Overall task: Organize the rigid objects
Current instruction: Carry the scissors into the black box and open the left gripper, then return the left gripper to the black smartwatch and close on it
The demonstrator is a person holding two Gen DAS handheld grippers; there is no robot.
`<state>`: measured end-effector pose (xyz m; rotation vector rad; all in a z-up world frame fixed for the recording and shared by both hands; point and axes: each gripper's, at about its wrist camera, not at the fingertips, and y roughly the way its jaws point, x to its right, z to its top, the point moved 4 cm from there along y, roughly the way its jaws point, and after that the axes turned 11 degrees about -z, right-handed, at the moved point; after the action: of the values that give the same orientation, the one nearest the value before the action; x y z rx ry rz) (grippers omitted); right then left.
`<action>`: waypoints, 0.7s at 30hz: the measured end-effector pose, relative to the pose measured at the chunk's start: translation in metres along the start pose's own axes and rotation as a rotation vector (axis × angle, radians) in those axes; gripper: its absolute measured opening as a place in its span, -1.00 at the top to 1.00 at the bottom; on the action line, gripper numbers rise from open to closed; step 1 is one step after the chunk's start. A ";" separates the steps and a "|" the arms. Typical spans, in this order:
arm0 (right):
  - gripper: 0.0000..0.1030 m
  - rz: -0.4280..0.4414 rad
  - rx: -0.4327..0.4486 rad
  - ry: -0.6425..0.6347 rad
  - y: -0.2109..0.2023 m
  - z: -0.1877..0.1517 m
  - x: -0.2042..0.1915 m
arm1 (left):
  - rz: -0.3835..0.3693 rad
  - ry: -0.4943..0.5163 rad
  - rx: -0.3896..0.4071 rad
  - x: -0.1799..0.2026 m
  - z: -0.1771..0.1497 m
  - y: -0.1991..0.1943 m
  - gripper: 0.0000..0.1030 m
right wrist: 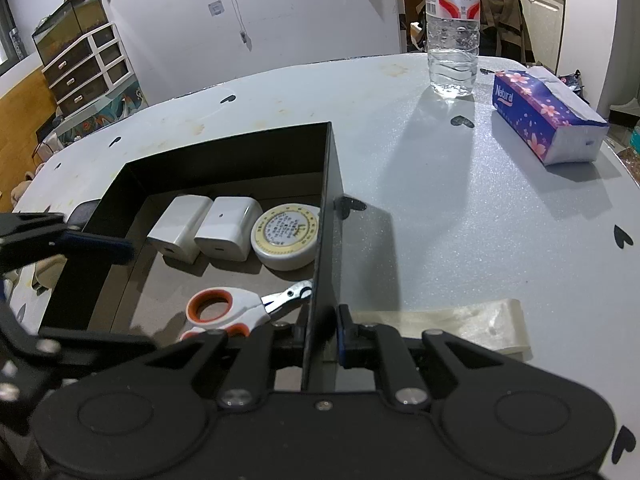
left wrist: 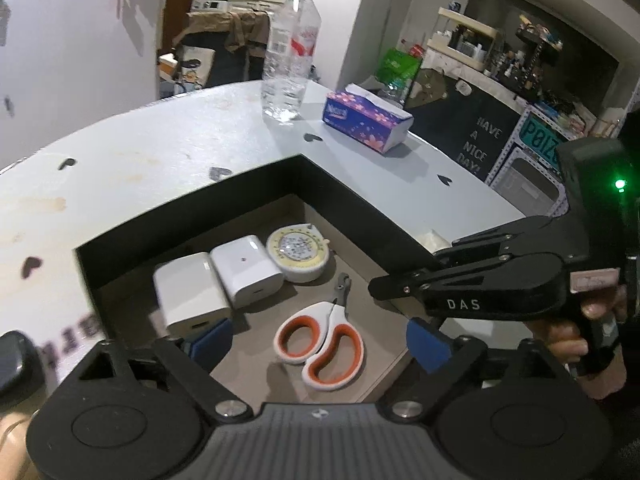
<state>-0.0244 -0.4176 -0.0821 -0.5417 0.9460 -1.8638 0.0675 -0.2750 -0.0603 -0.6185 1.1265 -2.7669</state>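
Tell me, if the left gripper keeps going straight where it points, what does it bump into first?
Most likely the scissors. The left gripper is open and tilted down into the black box, and the scissors lie on the floor right between its fingers. Depth is hard to judge here, so it might reach the box floor just beyond them instead.

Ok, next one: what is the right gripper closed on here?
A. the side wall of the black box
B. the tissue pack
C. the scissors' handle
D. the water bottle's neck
A. In the right wrist view the right gripper has its two pads pressed on either side of the thin upright wall of the black box; the scissors lie loose on the box floor.
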 end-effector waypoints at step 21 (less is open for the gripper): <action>0.77 -0.006 -0.002 0.001 0.001 0.000 0.000 | 0.134 -0.070 0.155 -0.011 -0.037 -0.086 -1.00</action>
<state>-0.0239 -0.4176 -0.0824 -0.5447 0.9477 -1.8687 0.0684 -0.1861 -0.0290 -0.5936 0.8951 -2.6638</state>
